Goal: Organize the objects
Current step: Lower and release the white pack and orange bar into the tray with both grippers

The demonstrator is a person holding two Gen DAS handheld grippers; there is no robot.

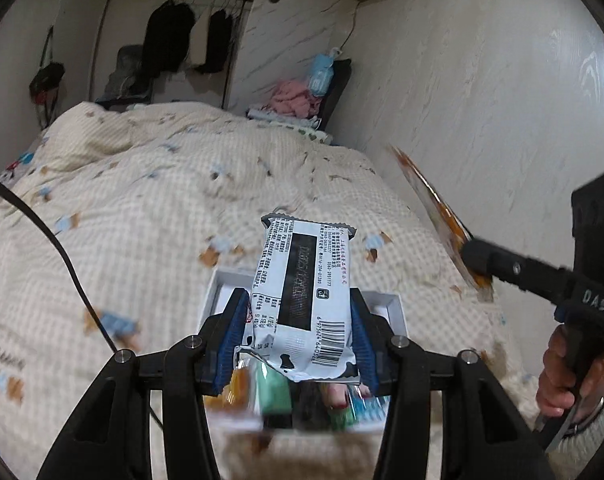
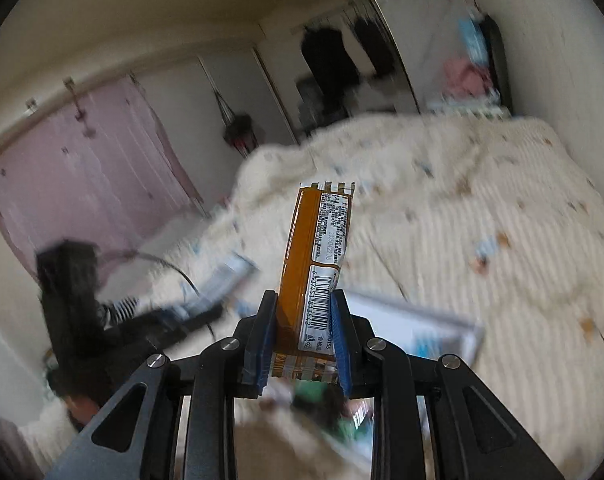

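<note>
My left gripper [image 1: 300, 308] is shut on a white snack packet [image 1: 302, 288] with black print and a barcode, held in the air above a white box [image 1: 393, 306] of several snacks on the bed. My right gripper [image 2: 303, 308] is shut on a narrow orange-brown snack bar [image 2: 315, 256] with a white label, held upright over the same white box [image 2: 445, 330]. The left wrist view shows the right gripper [image 1: 471, 258] at the right with the orange bar [image 1: 433, 204] edge-on, and a hand [image 1: 557, 376] on its handle. The left gripper [image 2: 206, 300] appears blurred at the left of the right wrist view.
A bed with a cream patterned quilt [image 1: 162, 200] fills the scene. A pile of pink and blue things [image 1: 298, 96] lies at its far corner by the wall. Dark clothes hang on a rack [image 1: 190, 36] behind. A black cable [image 1: 62, 248] crosses the left side.
</note>
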